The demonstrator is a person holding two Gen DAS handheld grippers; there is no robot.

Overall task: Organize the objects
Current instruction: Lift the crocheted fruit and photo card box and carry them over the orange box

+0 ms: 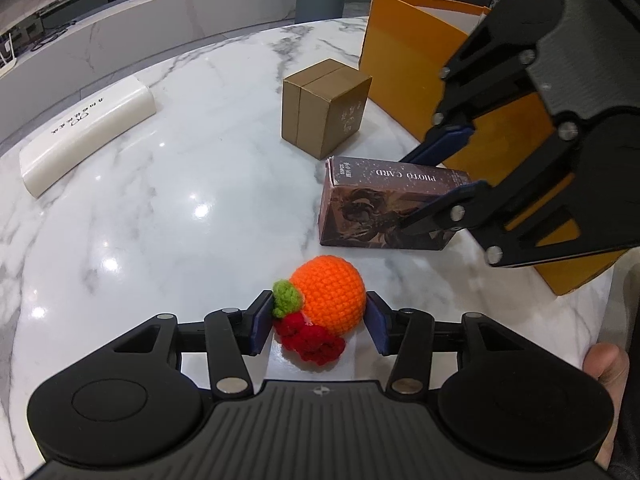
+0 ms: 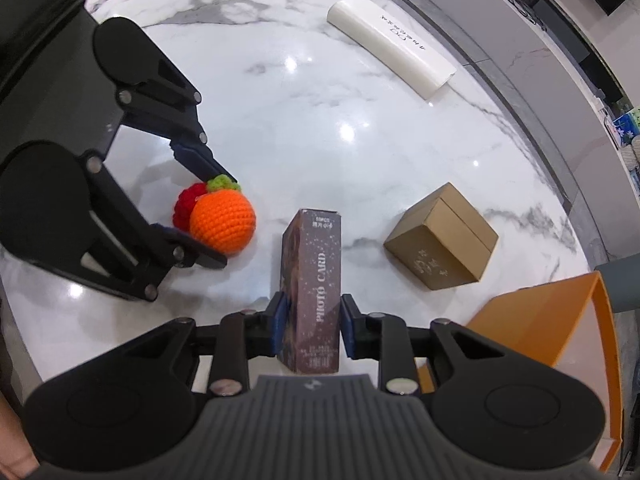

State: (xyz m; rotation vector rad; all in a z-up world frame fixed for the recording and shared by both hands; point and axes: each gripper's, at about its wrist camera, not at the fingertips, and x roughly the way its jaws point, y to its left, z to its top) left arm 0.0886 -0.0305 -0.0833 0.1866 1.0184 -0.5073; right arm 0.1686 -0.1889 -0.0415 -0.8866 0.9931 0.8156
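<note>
The marble table [image 1: 168, 184] is the largest item; its curved rim runs along the far side in the left wrist view, and a broad bare span of marble lies between the white pack and the boxes. One orange open box [image 1: 404, 60] stands at the table's edge on the right-hand side, just behind the brown carton and the photo card box. One long white pack [image 1: 86, 136] lies near the far rim, well apart from everything else.

One brown cardboard carton [image 1: 324, 108] sits closed and upright between the orange box and the open marble. One photo card box [image 2: 310, 292] (dark, lettered "PHOTO CARD") is between the pads of the right gripper [image 2: 308, 330]; both pads press its long sides, so the jaws stand narrowed to the width of the box. Whether the box's underside rests on the marble cannot be told.

One crocheted orange [image 1: 330, 294], with a green leaf and a red knitted piece attached, lies near the table's near edge. The left gripper [image 1: 318, 326] brackets it: jaws partly open, one pad touching the leaf side, the other at the opposite flank. Firm contact there cannot be confirmed.

Counts: three boxes, one pack, one crocheted item, two grippers.
</note>
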